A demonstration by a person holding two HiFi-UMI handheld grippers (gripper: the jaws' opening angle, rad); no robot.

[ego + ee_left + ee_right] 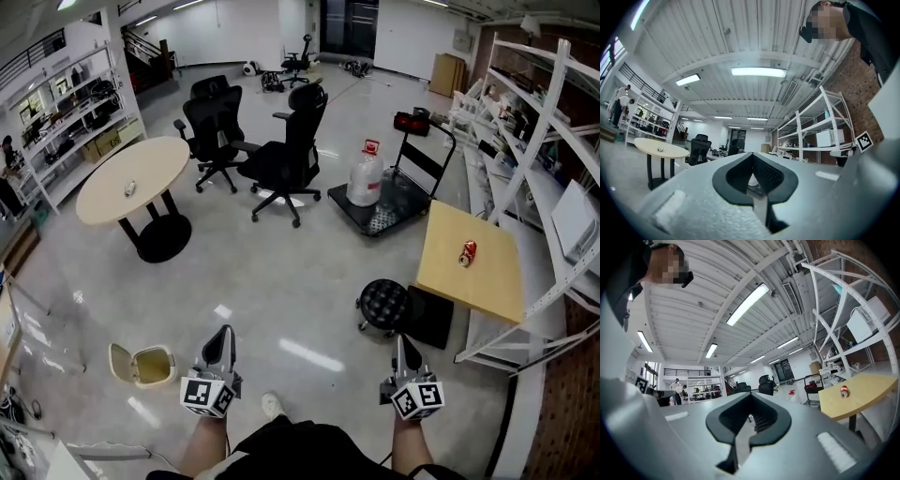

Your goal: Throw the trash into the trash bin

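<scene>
Over at 2 o'clock the can [467, 253] sits on the bench [487, 286], out of reach, so we've got left gripper [225, 332] and right gripper [401, 341] closed, empty.

A red can [467, 253] lies on a pale wood-coloured counter [487, 286], ahead and right of the right gripper [401, 339] jaws. Left of the left gripper [225, 330] jaws, a cream trash bin [142, 366] sits on glossy grey floor [281, 281]. Both grippers are grey, with black-and-white square-marker cubes.
</scene>
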